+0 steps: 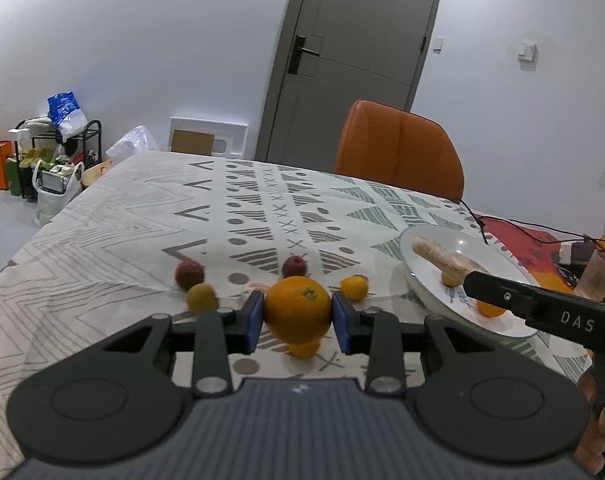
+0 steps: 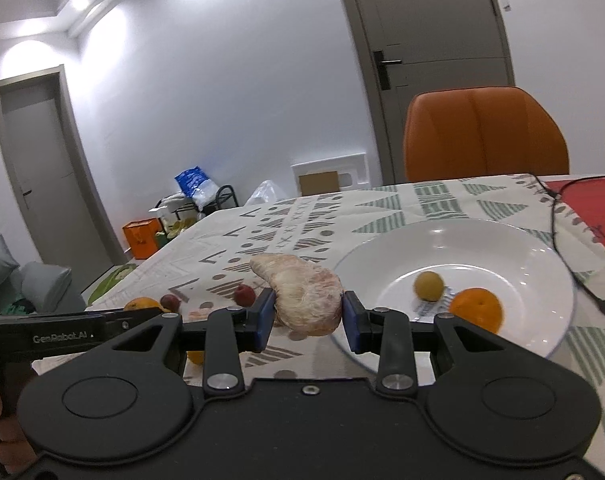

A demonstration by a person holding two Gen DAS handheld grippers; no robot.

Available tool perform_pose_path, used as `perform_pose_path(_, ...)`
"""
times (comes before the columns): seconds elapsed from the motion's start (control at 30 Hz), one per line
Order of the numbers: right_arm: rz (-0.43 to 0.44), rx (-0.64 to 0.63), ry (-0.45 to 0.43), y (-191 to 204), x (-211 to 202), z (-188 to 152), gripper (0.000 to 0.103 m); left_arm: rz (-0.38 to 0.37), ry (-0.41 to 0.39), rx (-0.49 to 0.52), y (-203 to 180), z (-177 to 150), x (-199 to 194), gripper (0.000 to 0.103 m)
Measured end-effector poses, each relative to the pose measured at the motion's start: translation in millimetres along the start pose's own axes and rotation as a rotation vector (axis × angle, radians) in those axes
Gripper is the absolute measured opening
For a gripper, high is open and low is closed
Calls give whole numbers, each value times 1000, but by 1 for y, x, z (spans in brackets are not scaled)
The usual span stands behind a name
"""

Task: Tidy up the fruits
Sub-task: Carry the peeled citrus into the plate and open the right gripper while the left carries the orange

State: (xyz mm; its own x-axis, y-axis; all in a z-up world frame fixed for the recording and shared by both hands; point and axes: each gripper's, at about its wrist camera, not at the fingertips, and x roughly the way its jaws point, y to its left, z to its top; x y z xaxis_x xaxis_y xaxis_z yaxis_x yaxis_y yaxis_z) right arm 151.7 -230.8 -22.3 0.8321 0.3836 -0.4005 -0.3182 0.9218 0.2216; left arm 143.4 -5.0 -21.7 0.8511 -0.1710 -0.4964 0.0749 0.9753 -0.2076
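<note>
My left gripper (image 1: 298, 312) is shut on a large orange (image 1: 298, 306), held a little above the patterned tablecloth. Under and around it lie a small orange (image 1: 303, 349), a greenish fruit (image 1: 202, 298), two reddish fruits (image 1: 189, 274) (image 1: 294, 267) and a small yellow-orange fruit (image 1: 354, 288). My right gripper (image 2: 307, 312) is shut on a pale pink pomelo segment (image 2: 306, 294), just left of the white plate (image 2: 542, 248). In the plate lie a yellow fruit (image 2: 429, 286) and an orange (image 2: 477, 309). In the left wrist view the plate (image 1: 466, 242) is at the right, with the segment (image 1: 442, 258) over it.
An orange chair (image 1: 398, 148) stands behind the table's far edge. A black cable (image 2: 562, 248) runs past the plate's right side over a red mat (image 2: 590, 204). A plastic cup (image 1: 596, 276) stands at the far right. Bags and a rack (image 1: 58, 148) clutter the floor at the left.
</note>
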Motion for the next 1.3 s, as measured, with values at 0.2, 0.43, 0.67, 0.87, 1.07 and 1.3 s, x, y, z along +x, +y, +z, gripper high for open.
perform_pose_path(0.2,-25,25,-8,-15,-5,-2,34,-13,4,20,-13,1,5,35)
perform_pose_path(0.43,-63,38,-38,-32,-16,0,34,-30,8,40,-26,2,12,35)
perform_pose_path(0.67,-118,59,-55,-56,-27,3,34,-59,6,57,-43,8,24,35)
perform_pose_path(0.87,-174,83,-64,-75,-35,3,34,-92,6,79,-61,11,32,35)
perform_pose_path(1.07,-210,92,-80,-89,-36,3,34,-106,25,101,-76,11,43,35)
perform_pose_path(1.3,-239,104,-95,-104,-31,4,34,-109,31,123,-90,13,51,35)
